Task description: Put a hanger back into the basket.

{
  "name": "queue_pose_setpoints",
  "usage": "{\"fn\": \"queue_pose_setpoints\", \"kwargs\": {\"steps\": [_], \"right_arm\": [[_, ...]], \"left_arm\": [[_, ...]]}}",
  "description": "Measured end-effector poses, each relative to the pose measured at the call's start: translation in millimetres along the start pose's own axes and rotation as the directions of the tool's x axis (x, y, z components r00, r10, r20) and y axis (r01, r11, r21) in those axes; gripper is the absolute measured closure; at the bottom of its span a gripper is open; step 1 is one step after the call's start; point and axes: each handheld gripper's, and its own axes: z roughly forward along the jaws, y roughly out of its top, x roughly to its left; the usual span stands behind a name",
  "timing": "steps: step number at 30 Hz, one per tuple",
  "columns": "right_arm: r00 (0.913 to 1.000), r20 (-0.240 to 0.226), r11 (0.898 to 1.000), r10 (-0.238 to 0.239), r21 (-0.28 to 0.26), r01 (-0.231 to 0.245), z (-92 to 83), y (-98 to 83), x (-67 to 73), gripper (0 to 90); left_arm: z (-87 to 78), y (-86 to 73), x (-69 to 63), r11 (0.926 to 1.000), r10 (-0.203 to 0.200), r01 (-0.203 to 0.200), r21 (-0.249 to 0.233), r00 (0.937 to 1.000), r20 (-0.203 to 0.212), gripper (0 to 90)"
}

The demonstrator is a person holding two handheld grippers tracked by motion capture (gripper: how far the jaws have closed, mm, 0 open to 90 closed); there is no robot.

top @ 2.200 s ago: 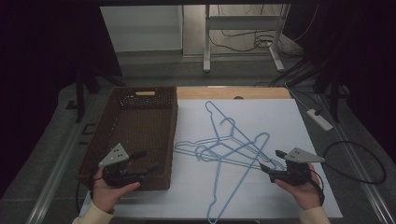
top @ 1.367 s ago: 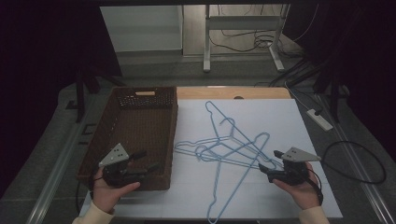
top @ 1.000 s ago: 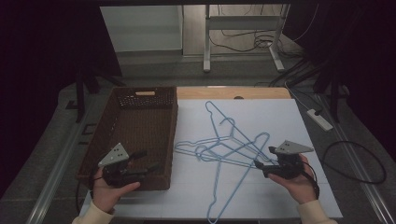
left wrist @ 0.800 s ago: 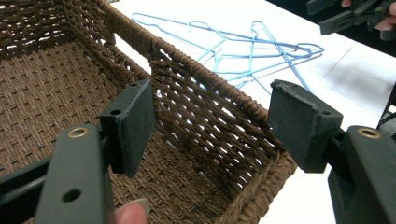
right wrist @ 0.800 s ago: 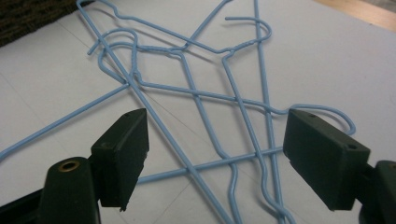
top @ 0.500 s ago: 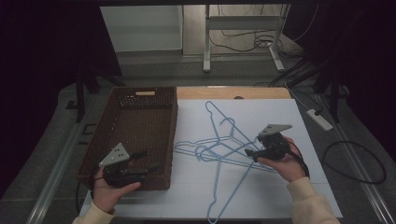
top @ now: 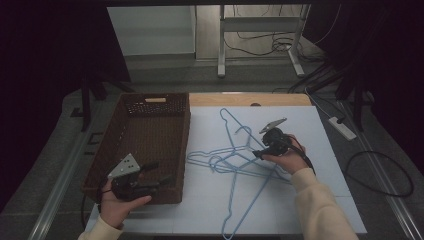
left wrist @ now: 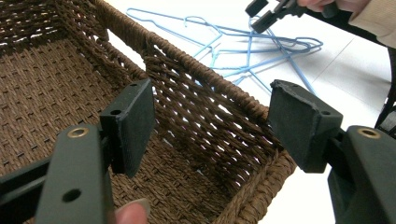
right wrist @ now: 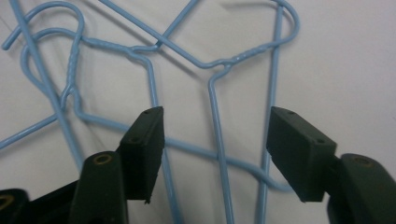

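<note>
Since the earlier frames we have carried the right gripper (top: 260,150) from the near right part of the counter (top: 325,165) up and inward, over the tangle of blue wire hangers (top: 235,165); its jaws have just been closing but are spread now, with nothing pinched. Our left gripper (top: 157,172) has kept its place at the near right corner of the basket.

Going from largest to smallest: the counter carries a white sheet (top: 210,210), and on its left side stands the brown woven basket (top: 145,135), a handle slot in its far wall. Just right of the basket the hangers lie flat on the white sheet, crossed over one another, hooks toward the far side and one long one reaching to the near edge.

In the right gripper view, the two black pads (right wrist: 144,149) stand apart above the pile, and between them runs a thin blue shaft of one hanger (right wrist: 215,116) down from its twisted neck; neither pad touches wire.

In the left gripper view, the left gripper (left wrist: 210,130) is spread wide, straddling the basket's woven wall (left wrist: 205,93) without pressing it, one pad inside the basket and one outside, and our fingertip (left wrist: 133,212) shows at the bottom edge
</note>
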Motion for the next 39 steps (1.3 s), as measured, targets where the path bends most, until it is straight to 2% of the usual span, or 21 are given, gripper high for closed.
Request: {"fn": "queue_pose_setpoints", "kwargs": {"steps": [2,5,10,16,18,19,22,25,28,32,36,39], "right_arm": [[1.0,-0.003,1.0,0.002,0.006,-0.002,2.6,1.8,-0.4,39.3],[0.9999,-0.009,0.999,-0.012,0.048,0.013,14.1,8.7,-1.7,43.1],[0.9996,-0.002,0.995,-0.028,0.093,0.029,29.7,15.4,-4.6,52.7],[0.9989,-0.026,0.988,-0.04,0.15,0.043,43.5,20.1,-8.2,63.3],[0.9987,-0.032,0.987,-0.039,0.153,0.044,44.1,20.7,-8.6,64.2],[0.9987,-0.036,0.988,-0.036,0.148,0.041,44.7,21.7,-9.7,69.5],[0.9978,-0.059,0.988,-0.029,0.15,0.038,45.6,22.2,-10.9,74.8],[0.9954,-0.078,0.986,-0.056,0.15,0.067,45.8,22.8,-9.3,84.6],[0.993,-0.058,0.982,-0.103,0.151,0.11,45.6,23.4,-4.4,86.1],[0.992,-0.039,0.981,-0.12,0.146,0.124,44.2,22.8,-1.7,86.5],[0.9903,-0.027,0.986,-0.137,0.091,0.138,32.6,22.6,3.4,86.8],[0.9875,-0.011,0.986,-0.157,0.058,0.157,21.8,22.3,7.9,86.8]], "left_arm": [[0.3,-0.2,0.2,1.0,0.0,0.0,0.001,1.0,0.001,32.1],[0.5,-0.6,0.9,1.0,-0.001,0.001,0.003,1.0,0.001,32.1],[0.2,-0.8,1.6,1.0,-0.003,0.003,0.001,1.0,0.001,32.1],[0.3,-0.9,1.8,1.0,-0.002,0.002,0.001,1.0,0.001,32.1],[0.2,-0.9,2.0,1.0,-0.002,0.002,0.002,1.0,0.001,32.1],[0.2,-0.9,2.1,1.0,-0.002,0.002,0.002,1.0,0.0,32.1],[0.6,-1.1,2.2,1.0,-0.002,0.002,0.002,1.0,0.001,32.1],[1.2,-1.1,1.7,1.0,0.001,-0.001,0.005,1.0,0.002,32.1],[1.5,-1.1,1.7,1.0,0.001,-0.001,0.006,1.0,0.002,32.1],[1.5,-1.1,1.6,1.0,0.002,-0.002,0.004,1.0,0.005,32.0],[0.8,-0.8,1.5,1.0,0.005,-0.005,0.001,1.0,0.006,31.9],[0.5,-0.7,1.5,1.0,0.004,-0.004,0.0,1.0,0.006,31.9]]}}
